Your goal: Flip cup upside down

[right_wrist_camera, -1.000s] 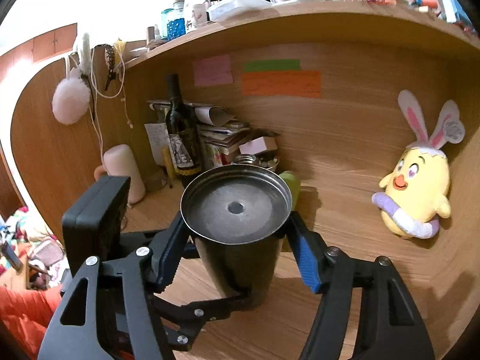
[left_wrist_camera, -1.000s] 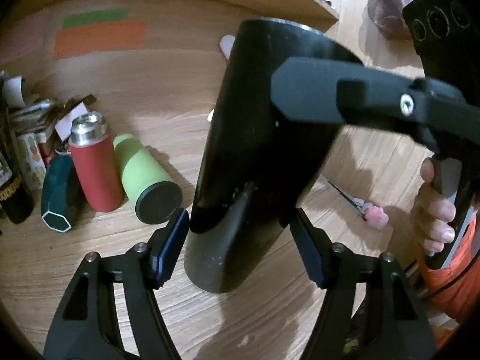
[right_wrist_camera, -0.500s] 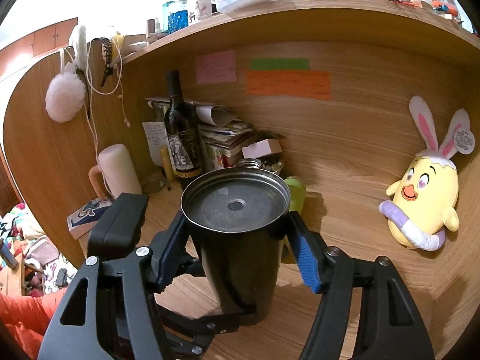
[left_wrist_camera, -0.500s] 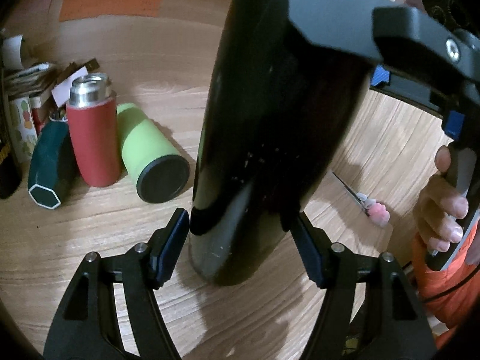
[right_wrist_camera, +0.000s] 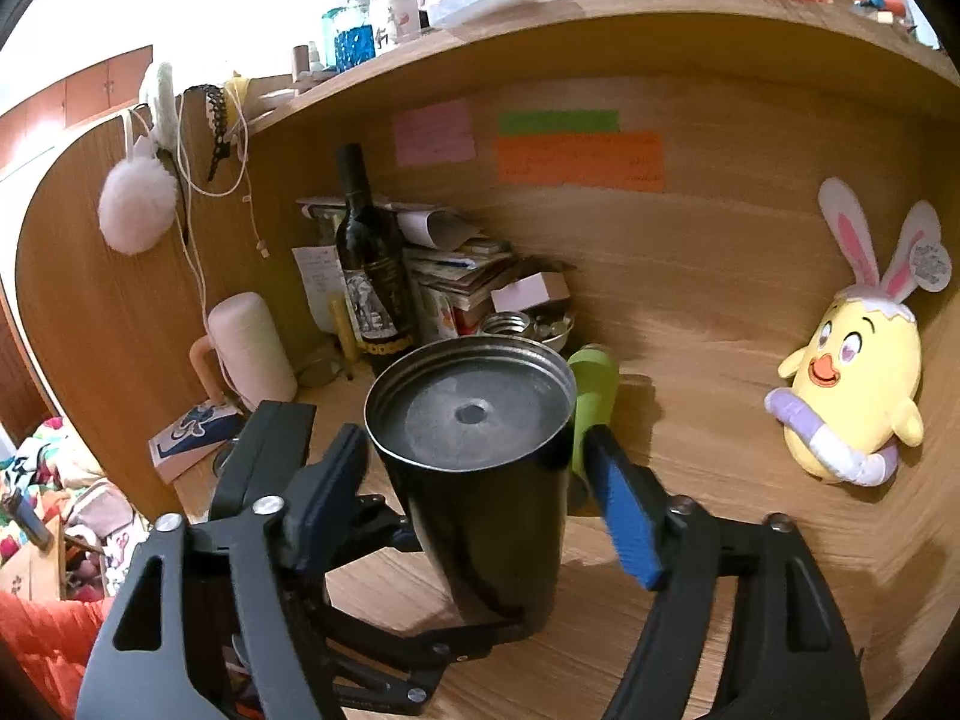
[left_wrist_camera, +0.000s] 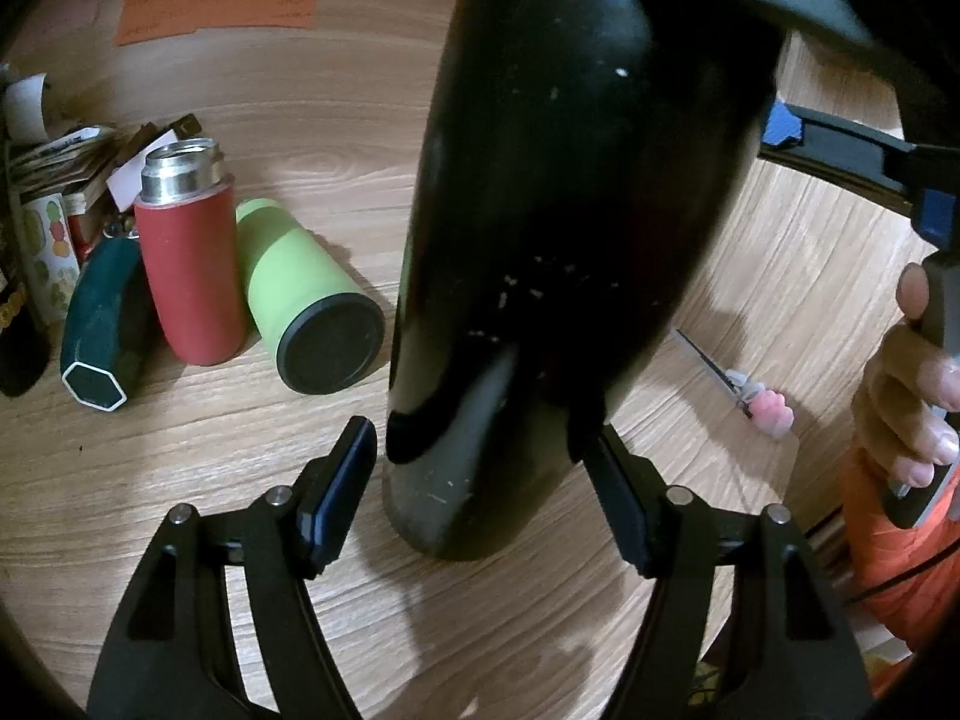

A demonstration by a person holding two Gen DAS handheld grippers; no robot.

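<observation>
A tall black metal cup [left_wrist_camera: 558,228] stands on the wooden desk with its flat base up [right_wrist_camera: 471,414]. My left gripper [left_wrist_camera: 480,474] flanks its lower end near the desk, jaws apart, with a gap at the left pad [left_wrist_camera: 336,492]. My right gripper [right_wrist_camera: 474,492] flanks its upper part just below the upturned base, and both pads stand clear of the wall. The left gripper also shows low in the right wrist view [right_wrist_camera: 360,600].
A red flask [left_wrist_camera: 186,264], a lying green tumbler [left_wrist_camera: 300,306] and a dark teal bottle [left_wrist_camera: 102,330] sit left. A wine bottle [right_wrist_camera: 372,276], papers, a pink jug [right_wrist_camera: 252,348] and a yellow plush chick [right_wrist_camera: 852,384] line the back. A pink-handled tool [left_wrist_camera: 750,396] lies right.
The right gripper's jaws have spread apart from the cup. The left gripper has moved closer to the cup's lower end. The cup stays standing base up.
</observation>
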